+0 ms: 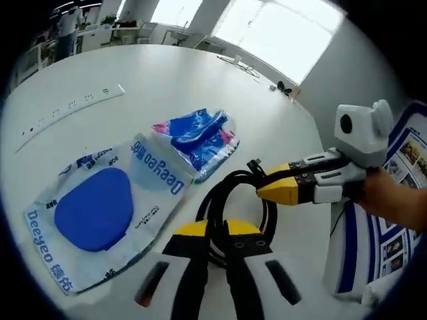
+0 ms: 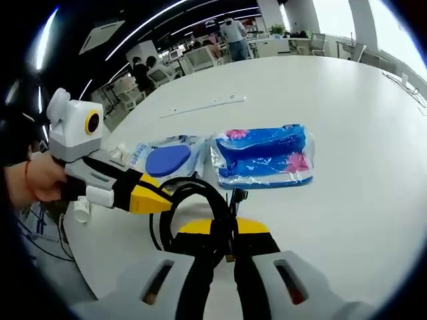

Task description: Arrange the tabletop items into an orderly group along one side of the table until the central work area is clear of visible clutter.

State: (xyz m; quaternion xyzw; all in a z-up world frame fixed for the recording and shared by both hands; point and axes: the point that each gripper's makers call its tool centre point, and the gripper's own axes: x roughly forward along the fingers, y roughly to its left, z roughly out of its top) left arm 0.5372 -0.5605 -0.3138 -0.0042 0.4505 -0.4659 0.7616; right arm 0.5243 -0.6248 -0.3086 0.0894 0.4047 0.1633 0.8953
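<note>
Both grippers pinch one coiled black cable [image 1: 230, 200] on the white table [image 1: 167, 87].
Left gripper [image 1: 217, 230] and right gripper [image 2: 223, 230] each have jaws clamped narrowly on its loops, wipes packs lying beyond.

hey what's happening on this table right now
A person is working a coiled black cable with two handheld grippers on a white table. The left gripper and the right gripper are both shut on the coil. Beside it lie a wet-wipes pack with a blue lid and a blue plastic packet, untouched.
</note>
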